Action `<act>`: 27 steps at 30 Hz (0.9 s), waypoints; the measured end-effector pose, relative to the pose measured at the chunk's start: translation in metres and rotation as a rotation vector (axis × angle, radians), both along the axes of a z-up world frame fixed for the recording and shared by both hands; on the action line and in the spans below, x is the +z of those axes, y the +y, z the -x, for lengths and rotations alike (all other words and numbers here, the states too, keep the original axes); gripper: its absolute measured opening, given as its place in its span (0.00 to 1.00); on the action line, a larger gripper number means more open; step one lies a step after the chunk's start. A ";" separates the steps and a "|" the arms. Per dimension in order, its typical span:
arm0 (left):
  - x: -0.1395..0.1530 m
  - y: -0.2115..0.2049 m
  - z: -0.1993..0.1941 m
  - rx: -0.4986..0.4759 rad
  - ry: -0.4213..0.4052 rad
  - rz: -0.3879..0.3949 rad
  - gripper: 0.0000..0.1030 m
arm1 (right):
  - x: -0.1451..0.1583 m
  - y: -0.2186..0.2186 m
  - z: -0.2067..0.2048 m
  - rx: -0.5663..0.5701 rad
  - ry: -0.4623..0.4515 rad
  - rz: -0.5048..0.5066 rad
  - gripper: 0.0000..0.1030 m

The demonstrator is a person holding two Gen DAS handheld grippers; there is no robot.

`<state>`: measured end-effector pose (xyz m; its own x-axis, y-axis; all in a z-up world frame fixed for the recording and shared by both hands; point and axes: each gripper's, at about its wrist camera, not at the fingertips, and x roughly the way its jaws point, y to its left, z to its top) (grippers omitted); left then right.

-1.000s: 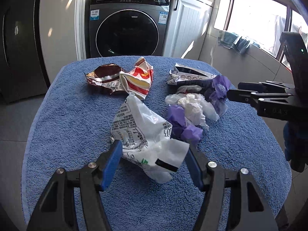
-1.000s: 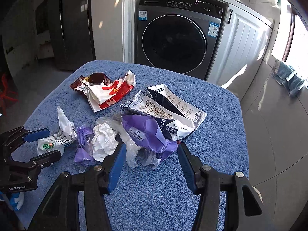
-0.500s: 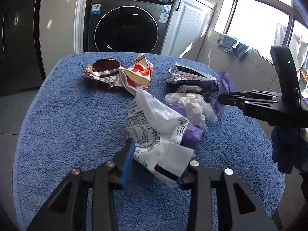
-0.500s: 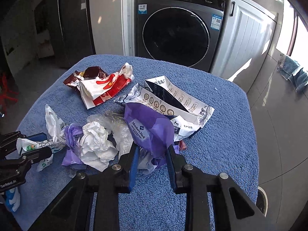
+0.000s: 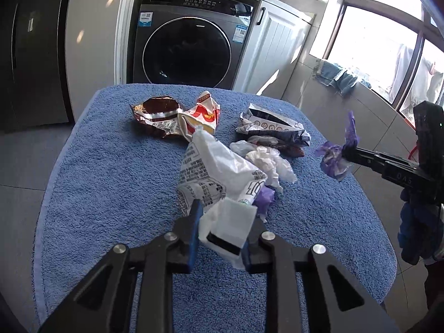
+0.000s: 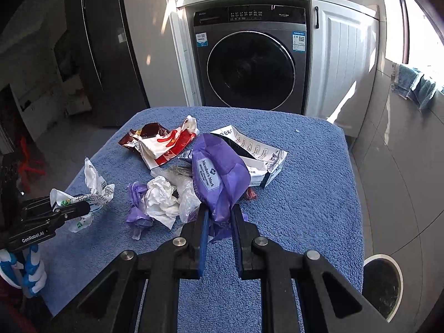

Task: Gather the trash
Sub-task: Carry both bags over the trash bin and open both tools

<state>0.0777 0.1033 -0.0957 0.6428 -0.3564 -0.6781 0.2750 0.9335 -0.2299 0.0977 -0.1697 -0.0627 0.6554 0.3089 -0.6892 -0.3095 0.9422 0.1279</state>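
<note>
My left gripper is closing on a white printed plastic bag, and its blue pads press the bag's lower end; the bag hangs just above the blue towel-covered table. The right wrist view shows the same bag in that gripper. My right gripper is shut on a purple "Member's Mark" bag, held up over the pile. In the left wrist view that gripper holds the purple bag past the table's right side.
On the towel lie a brown foil wrapper, a red-and-white wrapper, a silver-black pouch, a crumpled white tissue and a purple scrap. A round bin stands on the floor at right. A washing machine is behind.
Both grippers went from open to shut on their bags. The left lifted the white bag a little. The right pulled the purple bag up and off the pile, toward the right.
</note>
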 end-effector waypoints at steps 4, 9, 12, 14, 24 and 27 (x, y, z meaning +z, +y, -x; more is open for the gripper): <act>0.017 -0.027 0.004 -0.065 -0.028 -0.010 0.22 | 0.007 -0.033 0.016 -0.060 -0.024 -0.018 0.14; 0.033 -0.080 0.005 -0.172 -0.051 -0.048 0.22 | 0.009 -0.089 0.041 -0.172 -0.055 -0.025 0.14; 0.041 -0.123 0.004 -0.261 -0.058 -0.077 0.22 | 0.006 -0.128 0.058 -0.253 -0.060 -0.029 0.14; 0.045 -0.156 0.003 -0.328 -0.064 -0.093 0.22 | 0.000 -0.156 0.069 -0.317 -0.055 -0.024 0.14; 0.032 -0.349 -0.026 -0.616 0.015 -0.143 0.22 | -0.046 -0.290 0.097 -0.567 0.032 -0.012 0.14; 0.019 -0.400 -0.032 -0.679 0.049 -0.158 0.22 | -0.064 -0.318 0.093 -0.615 0.063 -0.027 0.14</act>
<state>0.1096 -0.2969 -0.0768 0.2806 -0.5631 -0.7773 0.8022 0.5822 -0.1322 0.0045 -0.4881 -0.1262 0.6772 -0.0947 -0.7297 0.2986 0.9417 0.1550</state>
